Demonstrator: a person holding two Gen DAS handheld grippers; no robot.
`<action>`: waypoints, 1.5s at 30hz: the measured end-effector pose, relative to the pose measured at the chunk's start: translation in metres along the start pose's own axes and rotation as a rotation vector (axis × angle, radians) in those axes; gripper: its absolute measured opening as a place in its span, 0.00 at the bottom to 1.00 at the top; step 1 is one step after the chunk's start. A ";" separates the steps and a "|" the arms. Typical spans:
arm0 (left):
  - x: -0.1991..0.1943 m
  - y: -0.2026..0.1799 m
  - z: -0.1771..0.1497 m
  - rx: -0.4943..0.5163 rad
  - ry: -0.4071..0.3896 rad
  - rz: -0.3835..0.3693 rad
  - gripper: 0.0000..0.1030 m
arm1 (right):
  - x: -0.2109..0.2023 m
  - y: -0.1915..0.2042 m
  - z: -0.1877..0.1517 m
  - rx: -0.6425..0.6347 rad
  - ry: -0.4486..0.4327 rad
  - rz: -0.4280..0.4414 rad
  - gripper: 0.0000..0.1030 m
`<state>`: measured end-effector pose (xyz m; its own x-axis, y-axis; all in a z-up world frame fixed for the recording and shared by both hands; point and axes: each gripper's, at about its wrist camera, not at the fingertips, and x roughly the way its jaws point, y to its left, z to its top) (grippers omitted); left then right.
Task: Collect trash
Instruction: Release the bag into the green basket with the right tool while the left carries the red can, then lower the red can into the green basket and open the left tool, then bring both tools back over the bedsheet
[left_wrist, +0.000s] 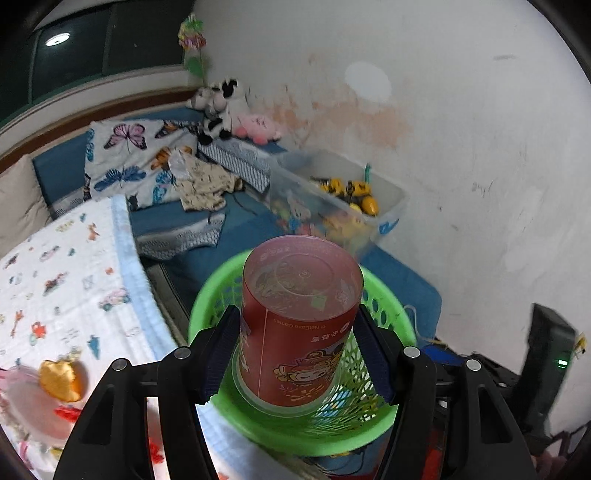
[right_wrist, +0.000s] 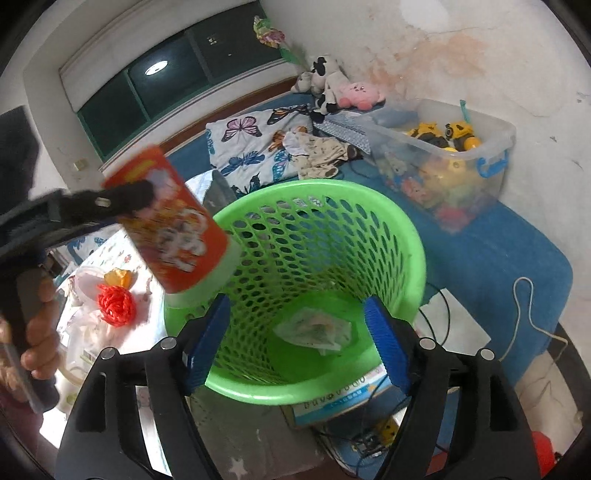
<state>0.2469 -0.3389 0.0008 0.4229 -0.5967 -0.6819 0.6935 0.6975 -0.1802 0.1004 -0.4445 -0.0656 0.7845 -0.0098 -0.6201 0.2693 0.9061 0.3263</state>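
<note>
Left gripper (left_wrist: 295, 343) pinches the red cup (left_wrist: 299, 314) across its body, pads on both sides, cup bottom facing away from the claw, printed text upside down, so the cup looks inverted with its mouth toward the gripper or downward. From the right wrist view the same red cup (right_wrist: 173, 225) hangs in the air at the left rim of the green basket (right_wrist: 406, 229), tilted, long axis slanting from upper left down to lower right, lower end pointing at the basket opening. It sits above the rim edge, not yet over the middle. A bare hand (right_wrist: 37, 332) grips the left handle at far left.

Further left on the patterned blanket (left_wrist: 55, 258): an orange wrapper (left_wrist: 61, 380) and some red scraps, blurred, probably more trash to pick later.

The green basket (left_wrist: 391, 317) lies right under and beyond the cup in the left view. Inside, on the basket floor, one crumpled wrapper (right_wrist: 317, 328).

Right gripper (right_wrist: 299, 339) spread wide, nothing between the blue pads, hovering over the basket's near rim, looking straight down into it. It is nearer the basket centre, but the left one carries the load.

Judgement: drop step nearly due; the cup needs a short shift right, toward basket centre, before release, else it may clip the left rim.

Far right: a clear toy bin (right_wrist: 461, 155) on the blue mat, not involved.
</note>
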 end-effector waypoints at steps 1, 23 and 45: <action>0.009 -0.002 -0.002 -0.002 0.021 0.003 0.59 | -0.001 -0.003 -0.002 0.004 -0.001 -0.002 0.73; 0.046 -0.004 -0.012 -0.032 0.123 0.012 0.77 | -0.008 -0.006 -0.027 0.007 0.012 -0.014 0.74; -0.153 0.078 -0.088 -0.155 -0.106 0.277 0.77 | -0.028 0.096 -0.038 -0.143 0.002 0.138 0.82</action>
<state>0.1846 -0.1582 0.0287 0.6469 -0.4083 -0.6440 0.4499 0.8863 -0.1099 0.0828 -0.3411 -0.0437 0.8071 0.1198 -0.5781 0.0768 0.9496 0.3039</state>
